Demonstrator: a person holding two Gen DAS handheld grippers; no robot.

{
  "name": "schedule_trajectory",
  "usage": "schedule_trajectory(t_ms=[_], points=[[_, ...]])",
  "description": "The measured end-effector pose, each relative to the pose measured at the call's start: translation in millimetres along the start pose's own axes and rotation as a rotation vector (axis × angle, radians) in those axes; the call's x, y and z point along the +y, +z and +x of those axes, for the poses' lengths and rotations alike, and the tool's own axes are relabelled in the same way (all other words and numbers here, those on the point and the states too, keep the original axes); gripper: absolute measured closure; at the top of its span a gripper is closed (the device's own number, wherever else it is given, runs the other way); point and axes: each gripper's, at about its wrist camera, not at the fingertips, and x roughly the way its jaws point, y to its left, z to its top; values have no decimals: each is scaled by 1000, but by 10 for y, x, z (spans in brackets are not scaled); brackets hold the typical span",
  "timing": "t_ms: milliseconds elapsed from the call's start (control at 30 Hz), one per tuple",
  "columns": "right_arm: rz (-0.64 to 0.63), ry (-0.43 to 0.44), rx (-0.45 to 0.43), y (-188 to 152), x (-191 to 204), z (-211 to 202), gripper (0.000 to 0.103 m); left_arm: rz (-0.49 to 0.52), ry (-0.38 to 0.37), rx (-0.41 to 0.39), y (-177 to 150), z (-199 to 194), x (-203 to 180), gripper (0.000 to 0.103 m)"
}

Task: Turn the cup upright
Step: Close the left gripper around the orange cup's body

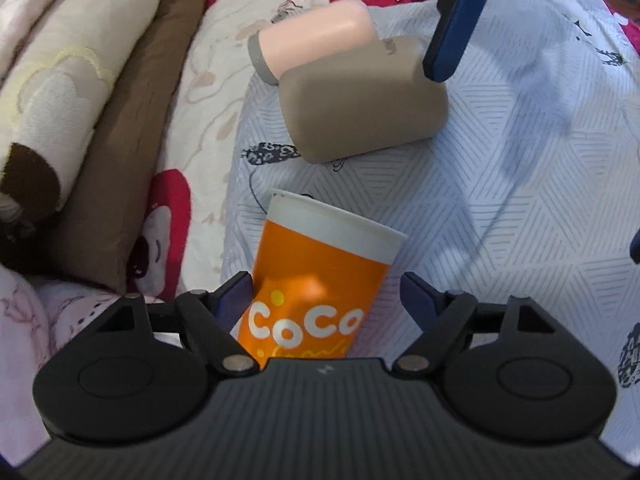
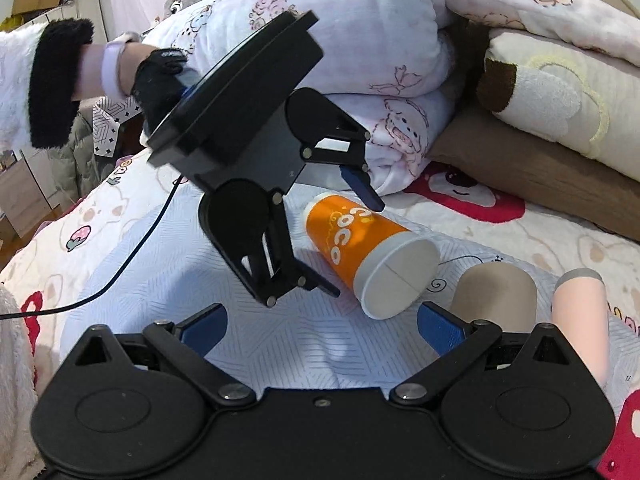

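An orange and white paper cup point(image 1: 320, 280) marked "CoCo" lies on its side on the pale patterned cloth point(image 1: 500, 200). My left gripper point(image 1: 328, 292) is open with the cup between its blue fingers; the left finger is close to the cup, the right one stands apart. In the right wrist view the cup point(image 2: 368, 252) shows its white base towards me, with the left gripper point(image 2: 356, 240) straddling it from above. My right gripper point(image 2: 320, 328) is open and empty, a little in front of the cup. One right finger point(image 1: 456, 36) shows at the top of the left wrist view.
A beige cup point(image 1: 360, 104) and a pink cup point(image 1: 312, 40) lie on their sides beyond the paper cup; they also show in the right wrist view, beige point(image 2: 496, 292) and pink point(image 2: 580, 320). Folded blankets and pillows point(image 2: 540, 92) border the cloth. A black cable point(image 2: 132, 248) trails left.
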Motion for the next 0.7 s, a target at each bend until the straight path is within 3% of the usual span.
schedule_trajectory(t_ms=[400, 533, 700], points=[[25, 25, 0, -88, -64, 110, 1, -50, 1, 22, -5, 302, 241, 22], [25, 17, 2, -115, -64, 106, 1, -56, -7, 71, -59, 441, 205, 22], [38, 12, -3, -127, -85, 91, 1, -169, -2, 45, -147, 401, 202, 26]])
